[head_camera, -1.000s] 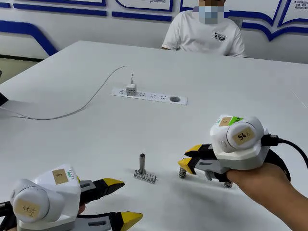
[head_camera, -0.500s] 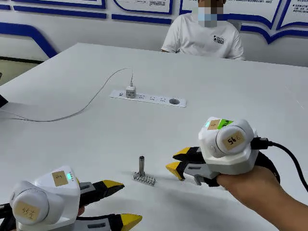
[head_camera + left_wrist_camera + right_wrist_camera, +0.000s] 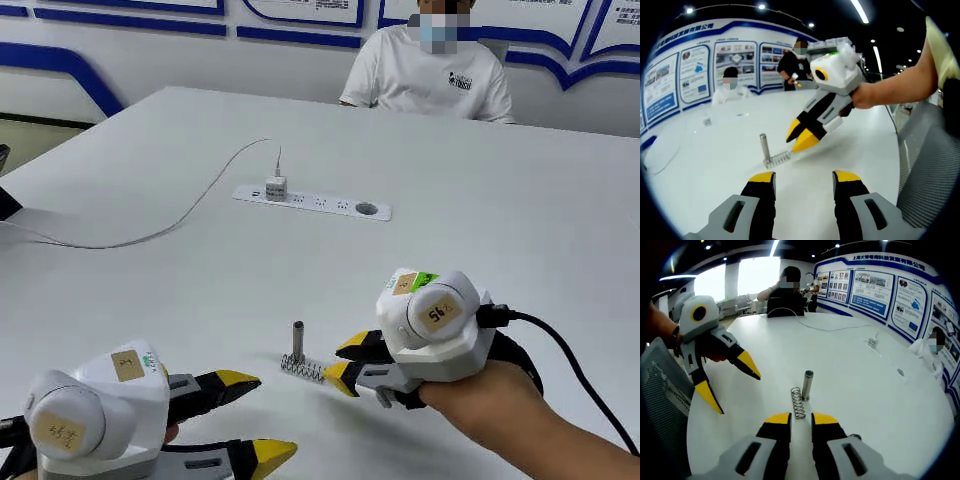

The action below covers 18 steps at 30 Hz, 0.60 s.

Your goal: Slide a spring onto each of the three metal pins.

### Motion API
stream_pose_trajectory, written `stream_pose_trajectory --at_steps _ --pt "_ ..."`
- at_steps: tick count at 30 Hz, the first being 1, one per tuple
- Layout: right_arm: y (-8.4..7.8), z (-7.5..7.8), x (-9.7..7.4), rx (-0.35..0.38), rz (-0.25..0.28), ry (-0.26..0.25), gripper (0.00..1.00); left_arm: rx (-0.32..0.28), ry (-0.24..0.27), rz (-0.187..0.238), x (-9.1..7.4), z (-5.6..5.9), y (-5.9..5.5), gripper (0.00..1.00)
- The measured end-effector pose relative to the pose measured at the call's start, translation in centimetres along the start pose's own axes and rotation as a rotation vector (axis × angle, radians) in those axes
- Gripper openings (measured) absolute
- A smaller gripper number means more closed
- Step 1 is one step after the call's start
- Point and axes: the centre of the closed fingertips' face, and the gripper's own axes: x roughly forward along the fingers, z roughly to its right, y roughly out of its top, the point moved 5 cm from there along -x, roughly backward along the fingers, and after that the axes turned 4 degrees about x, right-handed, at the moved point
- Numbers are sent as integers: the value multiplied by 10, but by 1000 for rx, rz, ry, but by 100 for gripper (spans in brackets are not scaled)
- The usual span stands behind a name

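While the left tongs have kept their place at the near left corner of the head view, jaws spread wide and holding nothing, the right tongs have travelled leftward across the tabletop over the last second. They were well to the right of the metal pin then, and their yellow tips now sit just beside the right end of the spring. The pin stands upright on the tabletop as it did before, and the spring lies on its side in front of it, not on it, with one end at the pin's foot; neither has shifted. In the right gripper view the right tongs have only a narrow gap between their jaws, with nothing in it. The spring lies just ahead of the tips and the pin stands behind it, while the left tongs hang open off to the left. From the left gripper view, the left tongs frame the scene with jaws far apart. There the right tongs slant down toward the spring beside the pin, tips close to the coil; whether they touch it I cannot tell. Farther back on the tabletop lie a white power strip with a plugged-in charger, and a person in a white shirt sits at the far side.
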Motion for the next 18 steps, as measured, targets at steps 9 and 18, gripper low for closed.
stream_pose_trajectory --at_steps 9,18 --pt "-6 -1 15 7 -27 16 17 -3 4 -8 -3 -2 -3 47" --pt "-8 0 22 17 -34 21 15 -2 6 -9 -3 -2 -3 46"
